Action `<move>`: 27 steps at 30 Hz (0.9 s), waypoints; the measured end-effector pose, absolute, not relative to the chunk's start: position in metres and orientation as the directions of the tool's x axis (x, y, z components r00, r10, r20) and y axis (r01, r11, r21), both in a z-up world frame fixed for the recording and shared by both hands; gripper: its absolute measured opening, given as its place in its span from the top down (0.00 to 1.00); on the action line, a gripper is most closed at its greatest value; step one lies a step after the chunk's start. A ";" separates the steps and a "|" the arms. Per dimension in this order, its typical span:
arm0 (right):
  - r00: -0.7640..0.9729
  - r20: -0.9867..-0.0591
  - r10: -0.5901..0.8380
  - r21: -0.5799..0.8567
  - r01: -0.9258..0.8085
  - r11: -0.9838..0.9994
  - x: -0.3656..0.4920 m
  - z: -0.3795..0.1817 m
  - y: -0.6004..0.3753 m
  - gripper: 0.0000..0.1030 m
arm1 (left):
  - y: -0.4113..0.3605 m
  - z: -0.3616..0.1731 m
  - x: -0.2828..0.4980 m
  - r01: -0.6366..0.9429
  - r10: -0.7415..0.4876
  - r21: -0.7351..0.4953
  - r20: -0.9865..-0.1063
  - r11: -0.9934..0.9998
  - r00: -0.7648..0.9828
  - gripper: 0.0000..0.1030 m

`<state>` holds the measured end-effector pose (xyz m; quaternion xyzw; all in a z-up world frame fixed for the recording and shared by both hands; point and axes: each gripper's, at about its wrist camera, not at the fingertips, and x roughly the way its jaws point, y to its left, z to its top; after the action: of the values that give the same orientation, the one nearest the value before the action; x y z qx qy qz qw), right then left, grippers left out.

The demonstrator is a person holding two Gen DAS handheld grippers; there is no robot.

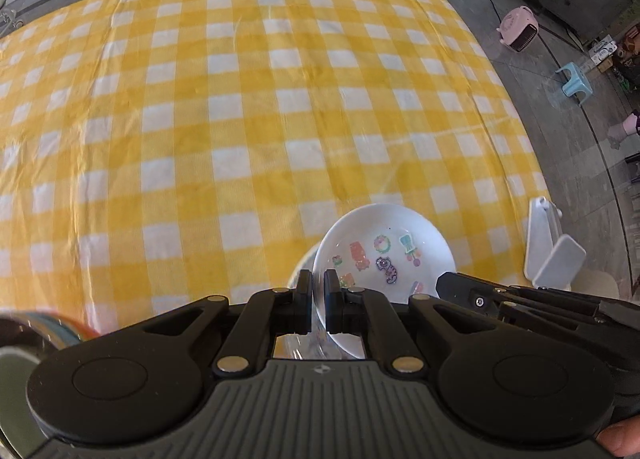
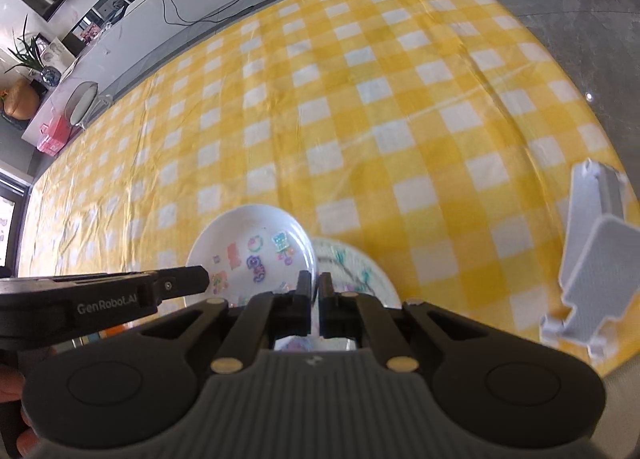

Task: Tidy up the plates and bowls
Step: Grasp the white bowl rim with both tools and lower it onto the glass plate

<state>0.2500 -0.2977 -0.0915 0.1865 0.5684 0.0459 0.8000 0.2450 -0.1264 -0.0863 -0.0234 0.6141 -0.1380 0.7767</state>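
The white bowl (image 1: 384, 255), its inside printed with small coloured cartoon figures, sits at lower centre of the left wrist view and lower left of centre in the right wrist view, above the yellow checked cloth (image 1: 240, 119) that covers the bench. Both claws are clamped on its rim: the left claw (image 1: 318, 299) pinches the near left edge, and the right claw (image 2: 313, 299) pinches the edge on the bowl's right, its pads drawn together with only the thin wall between them. A second dish, a patterned plate (image 2: 356, 271), shows just beside and under the bowl; whether the two touch cannot be told.

The bowl looks like glazed ceramic: stiff, fairly heavy for its size, slick, and likely to chip or break if dropped. A rim pinch gives little contact, so opposed holds on two sides seem the sound way to carry it level.

Further out, a white folding rack (image 2: 592, 255) stands at right, near the cloth's edge.
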 end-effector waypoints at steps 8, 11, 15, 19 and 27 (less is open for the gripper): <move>0.328 -0.897 0.296 0.359 0.149 0.922 0.218 -0.098 -0.308 1.00 | -0.127 -0.103 0.216 0.166 -0.271 -0.243 -0.947 0.956 0.171 0.95; 0.320 -0.900 0.298 0.356 0.143 0.923 0.212 -0.102 -0.312 1.00 | -0.128 -0.111 0.210 0.164 -0.274 -0.249 -0.950 0.954 0.151 0.95; 0.305 -0.904 0.301 0.355 0.139 0.925 0.210 -0.108 -0.314 1.00 | -0.128 -0.118 0.207 0.162 -0.269 -0.245 -0.952 0.956 0.147 0.95; 0.291 -0.910 0.295 0.345 0.135 0.929 0.212 -0.115 -0.311 1.00 | -0.127 -0.124 0.208 0.158 -0.265 -0.242 -0.953 0.957 0.144 0.95; 0.284 -0.912 0.296 0.344 0.135 0.929 0.222 -0.122 -0.306 1.00 | -0.124 -0.126 0.217 0.157 -0.263 -0.237 -0.950 0.959 0.171 0.95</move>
<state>0.2220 -0.3059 -0.1218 0.1809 0.5960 0.0518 0.7806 0.2169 -0.1237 -0.1264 -0.0420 0.6288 -0.1373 0.7642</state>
